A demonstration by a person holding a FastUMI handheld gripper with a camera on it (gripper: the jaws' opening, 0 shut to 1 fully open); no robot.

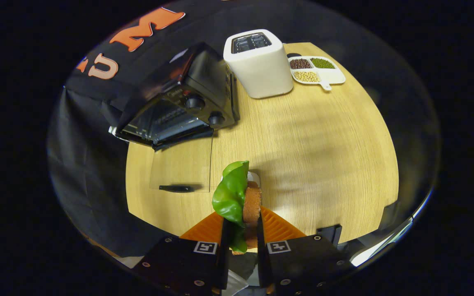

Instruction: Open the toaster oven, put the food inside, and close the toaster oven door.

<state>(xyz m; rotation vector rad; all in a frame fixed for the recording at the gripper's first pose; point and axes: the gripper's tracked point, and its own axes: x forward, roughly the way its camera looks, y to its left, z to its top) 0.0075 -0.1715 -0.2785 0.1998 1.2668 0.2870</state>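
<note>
Black toaster oven (179, 102), white toaster (258, 65), green-and-brown food (237, 197), pale wood-grain table (311, 156), white dish (335, 76)

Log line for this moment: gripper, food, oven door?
gripper: shut on sandwich | sandwich: lifted over table, short of oven | oven: door open, lying flat | step: food not yet inside

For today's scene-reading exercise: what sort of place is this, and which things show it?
Likely a mock kitchen counter in a booth: a toaster oven with its door open, a toaster and a bean dish on a wooden table. The gripper holds food.
</note>
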